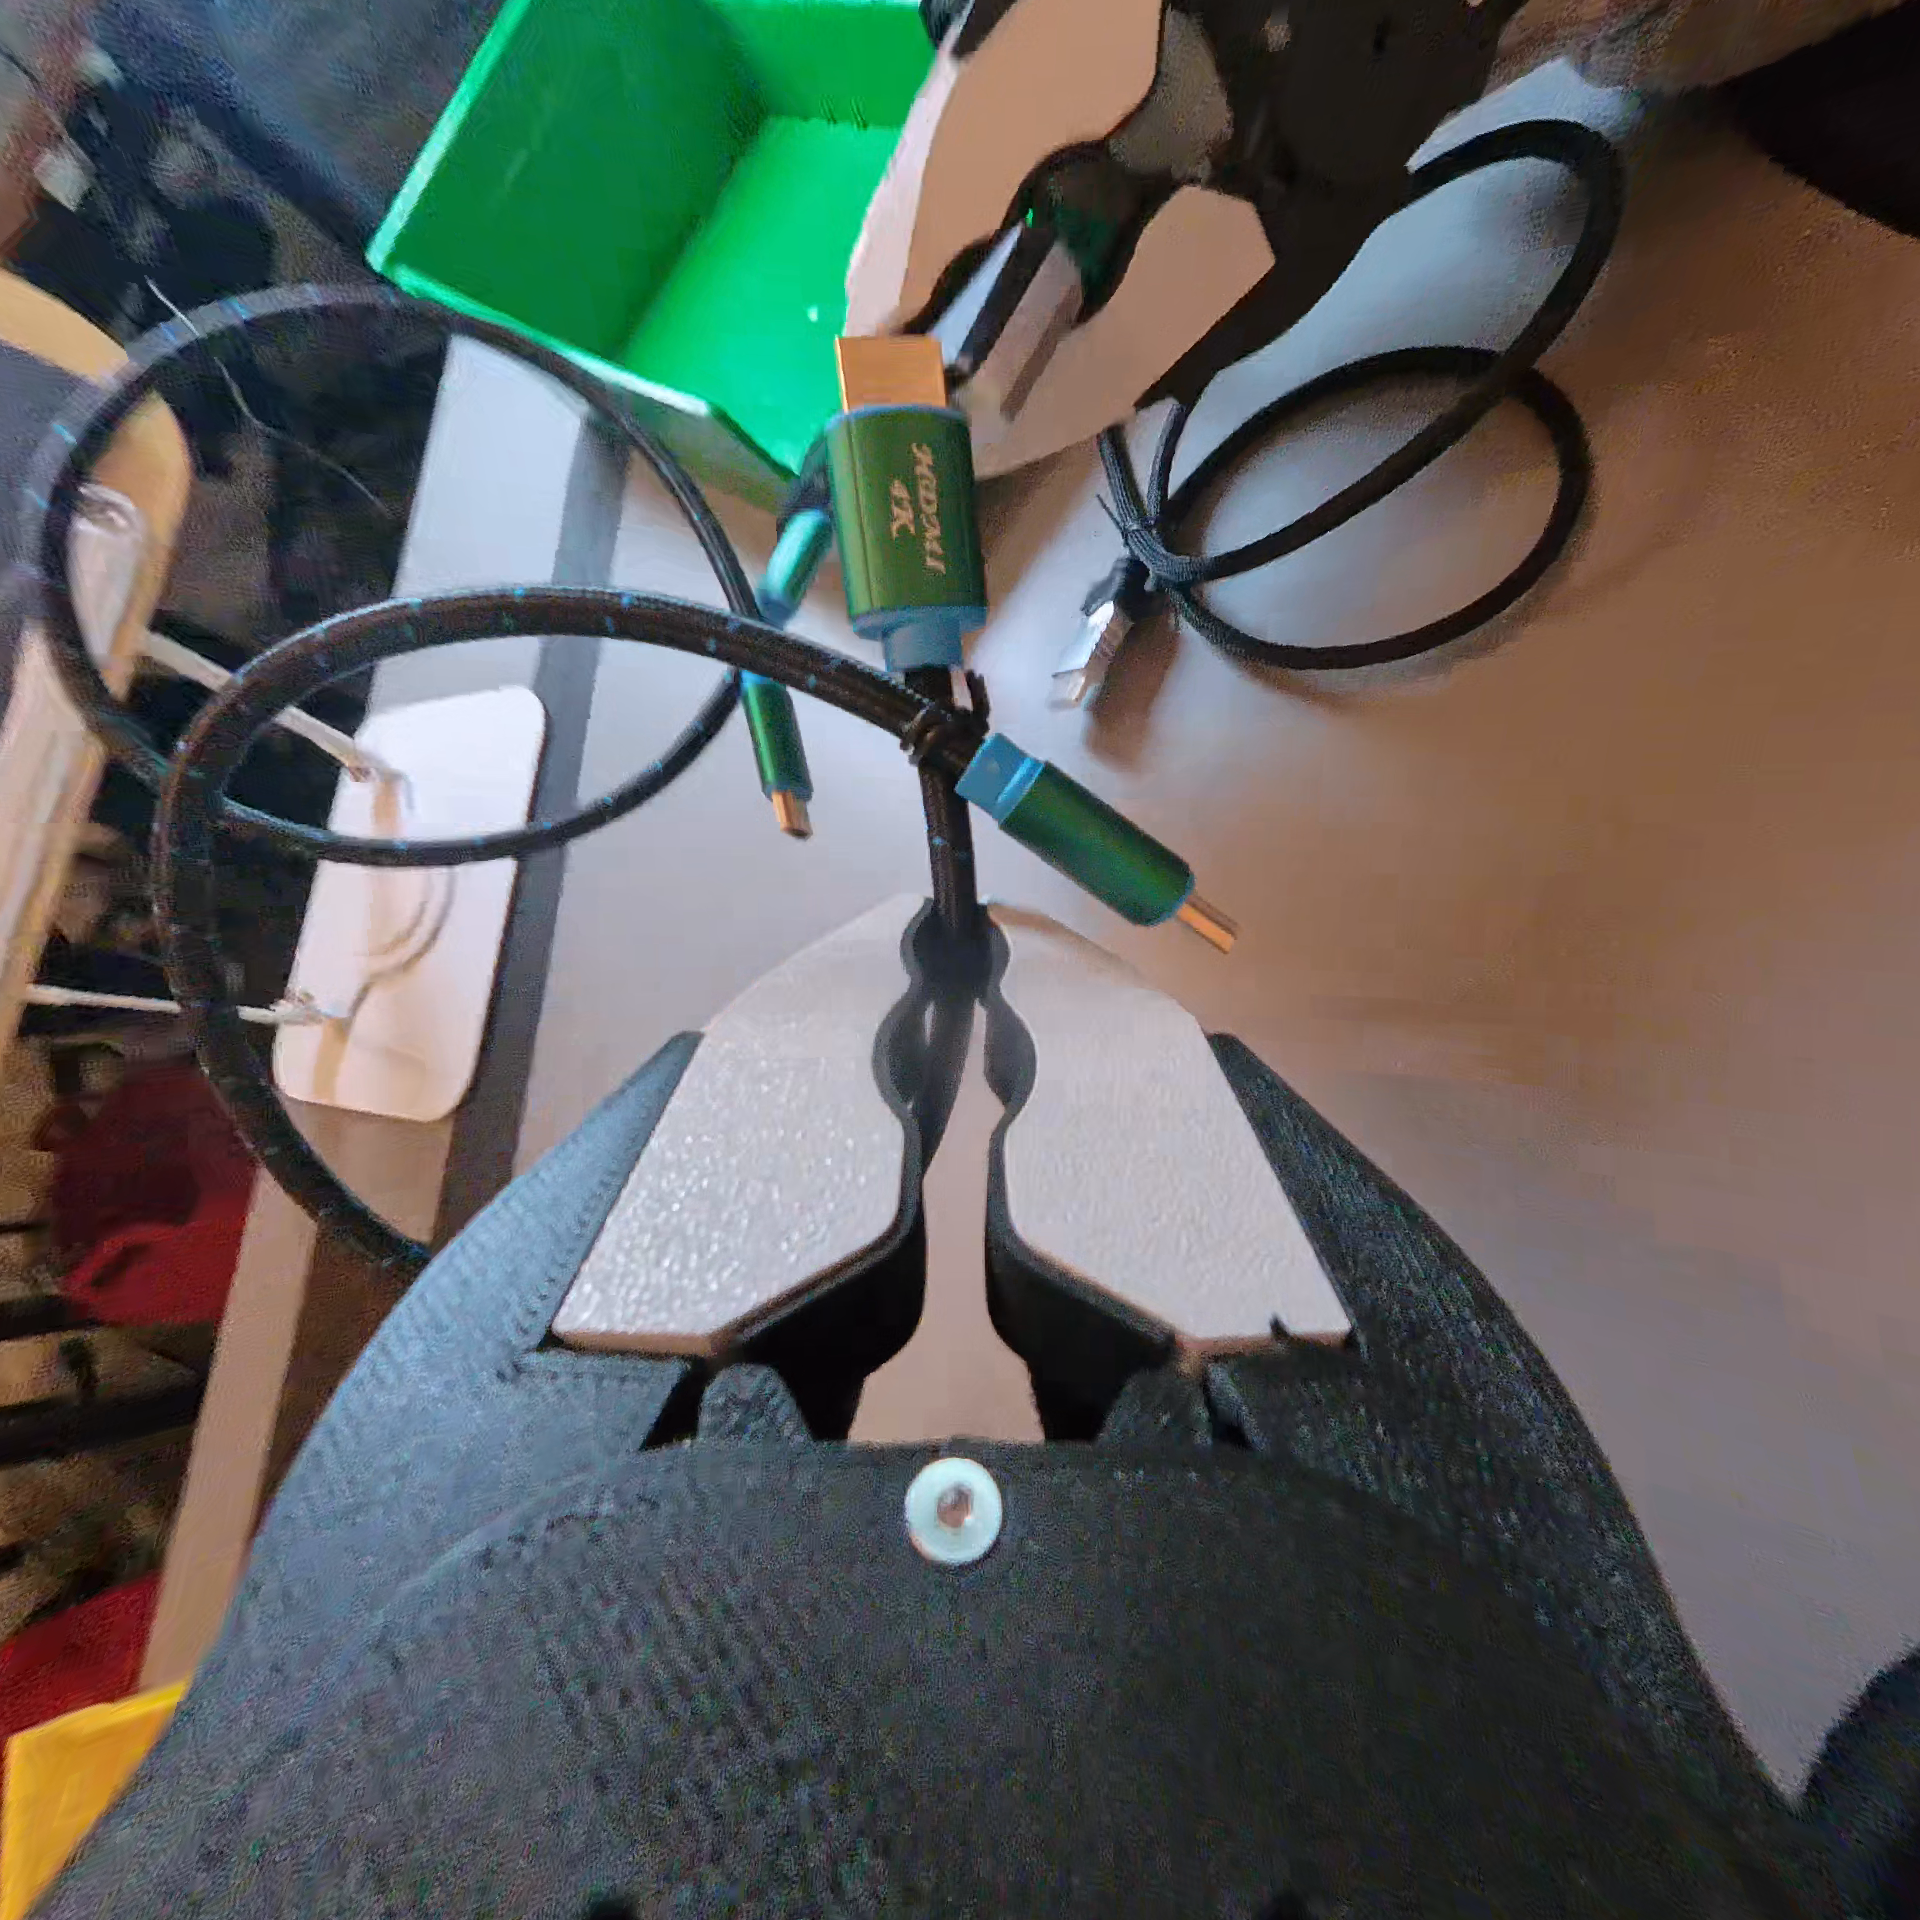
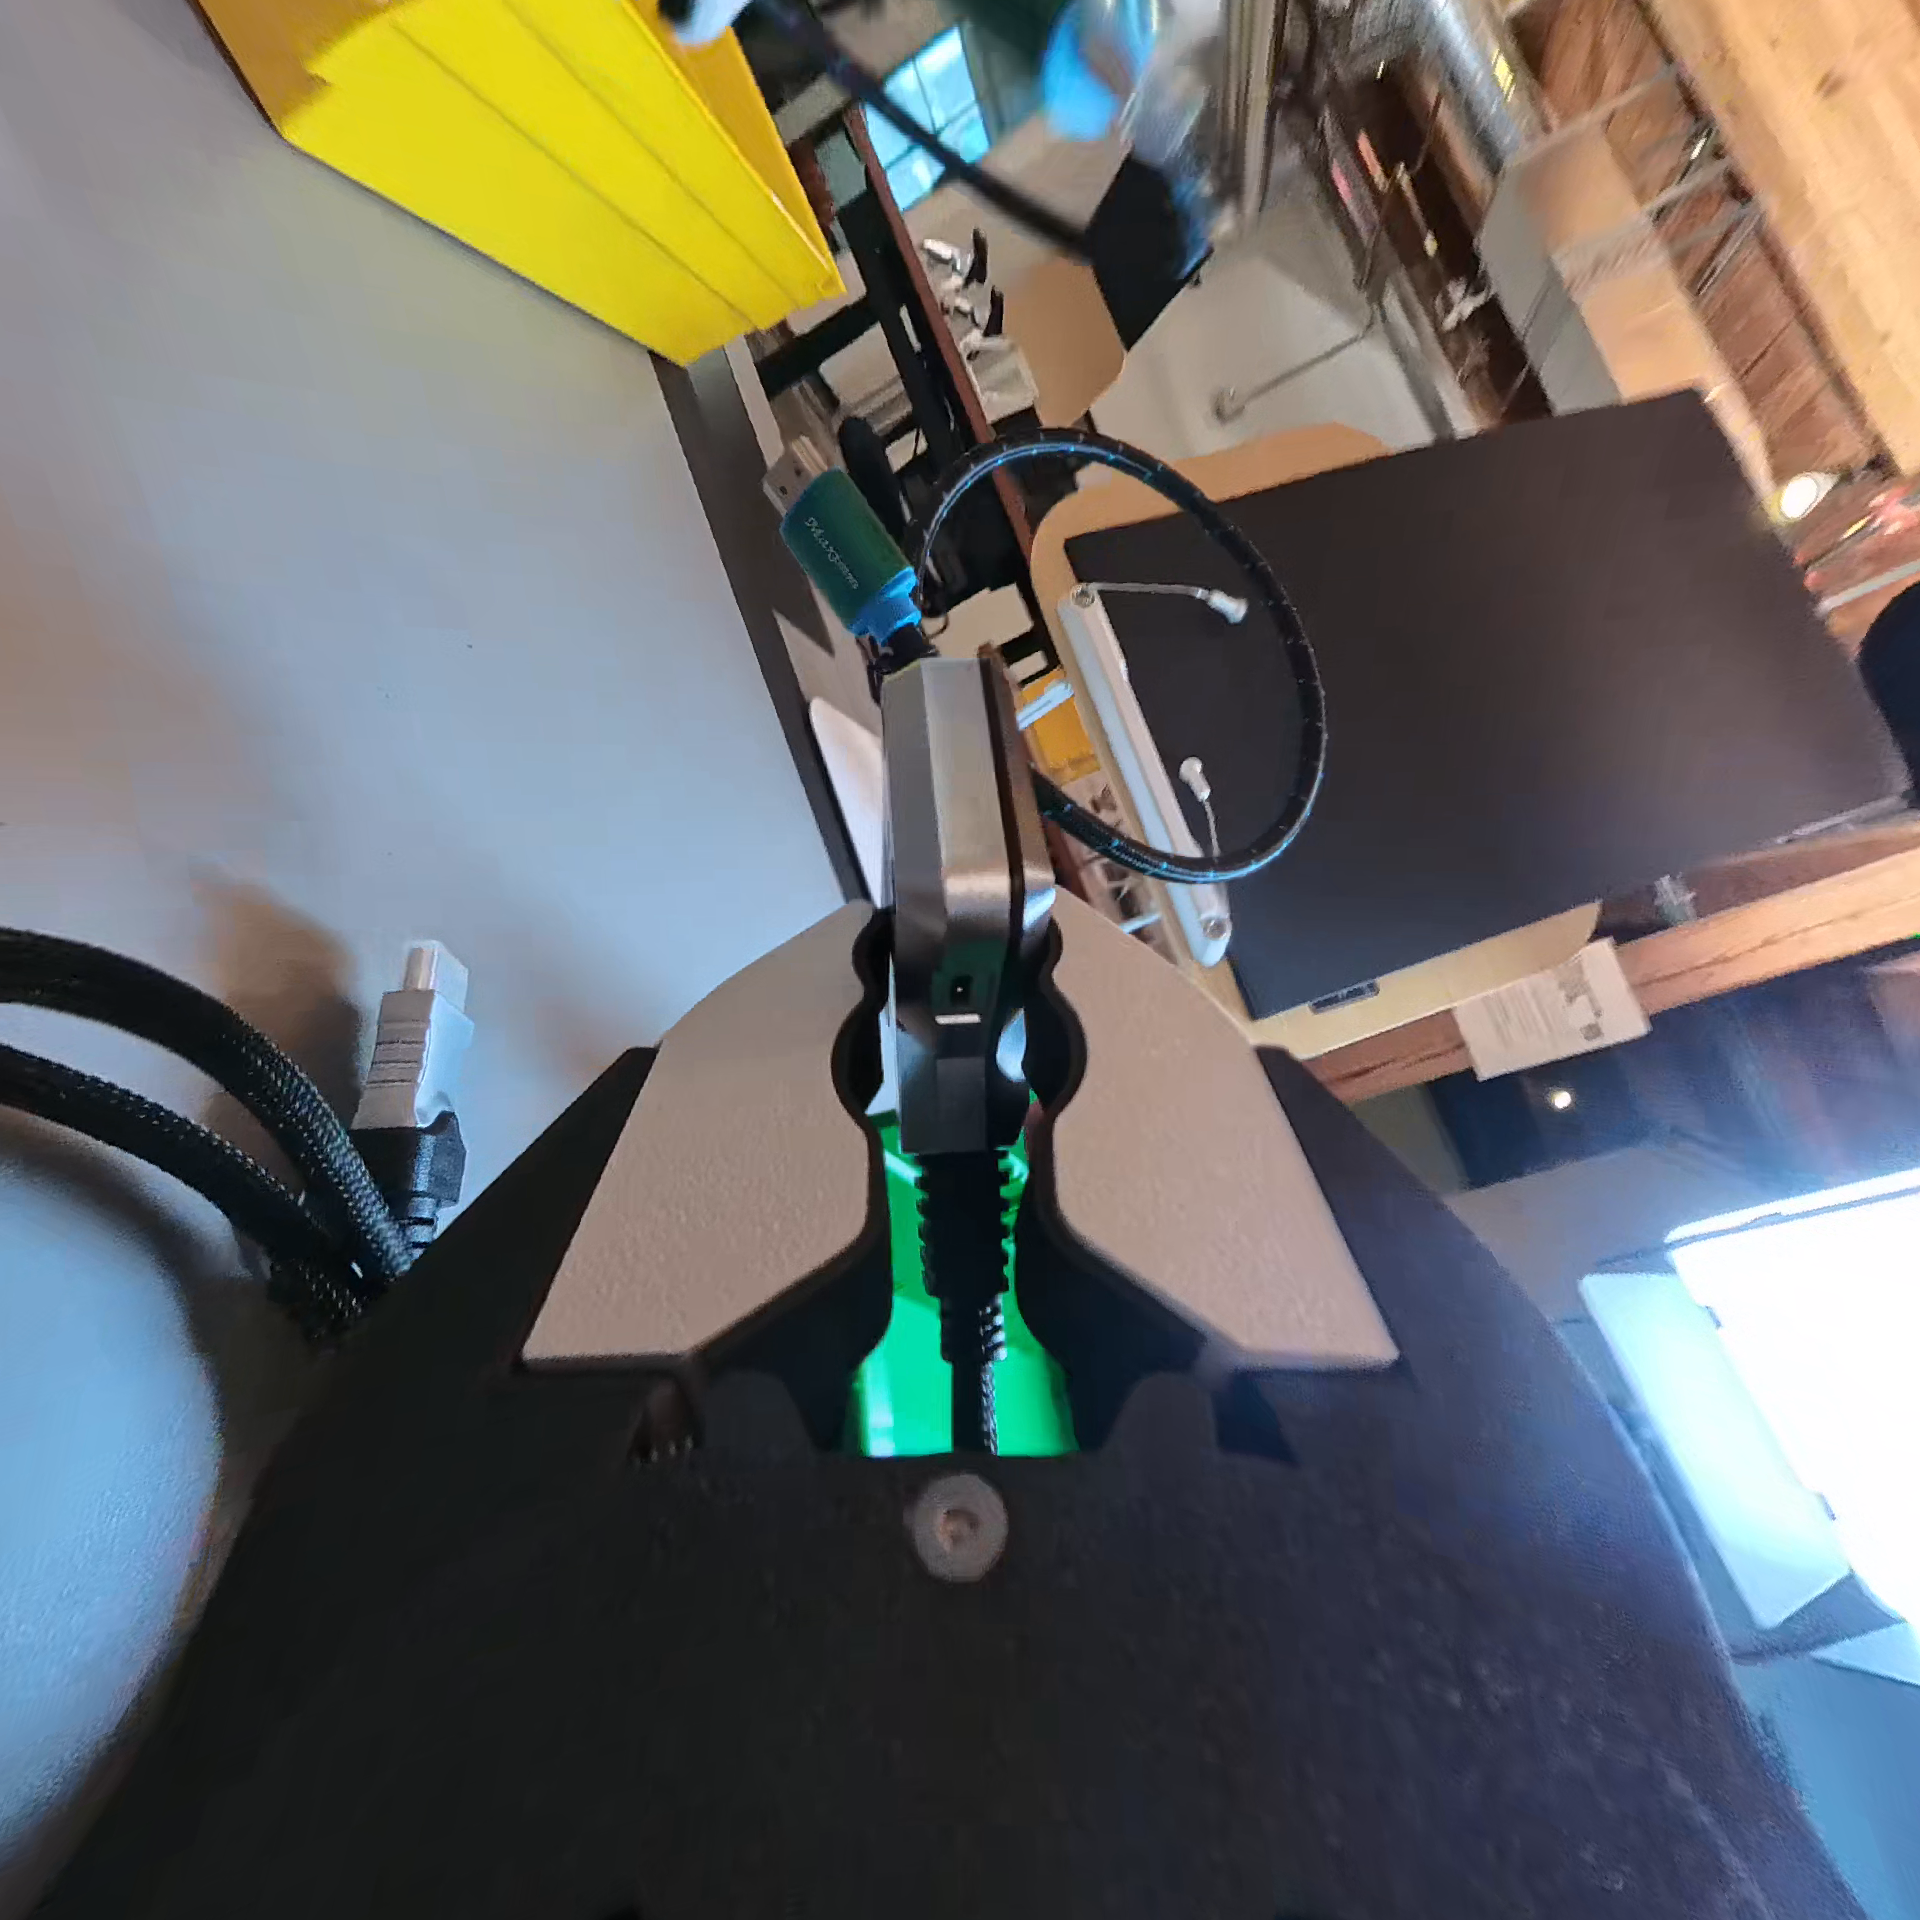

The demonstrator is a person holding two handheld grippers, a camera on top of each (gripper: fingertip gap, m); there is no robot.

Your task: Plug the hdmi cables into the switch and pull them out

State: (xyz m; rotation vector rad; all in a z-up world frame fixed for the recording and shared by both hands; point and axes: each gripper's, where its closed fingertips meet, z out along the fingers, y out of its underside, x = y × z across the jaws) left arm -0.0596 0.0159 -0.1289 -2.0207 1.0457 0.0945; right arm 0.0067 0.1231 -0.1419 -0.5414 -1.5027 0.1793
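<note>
My left gripper (image 1: 951,940) is shut on a black braided HDMI cable (image 1: 951,831) just behind its green plug (image 1: 906,520). The plug's gold tip (image 1: 891,369) is bare and points at the grey switch (image 1: 1023,312), close to it. My right gripper (image 2: 956,935) is shut on the switch (image 2: 951,810) and holds it above the table; it also shows in the left wrist view (image 1: 997,384). A black lead (image 2: 966,1299) leaves the switch's near end. A green plug (image 2: 842,556) shows just past its far end. Two more green plugs (image 1: 1091,842) (image 1: 774,748) dangle from the cable.
A green bin (image 1: 665,197) stands behind the switch. A coiled black cable with a silver plug (image 1: 1091,634) lies on the table, also in the right wrist view (image 2: 416,1039). A yellow bin (image 2: 540,156) sits at the table's edge. A white device (image 1: 416,904) lies off the table edge.
</note>
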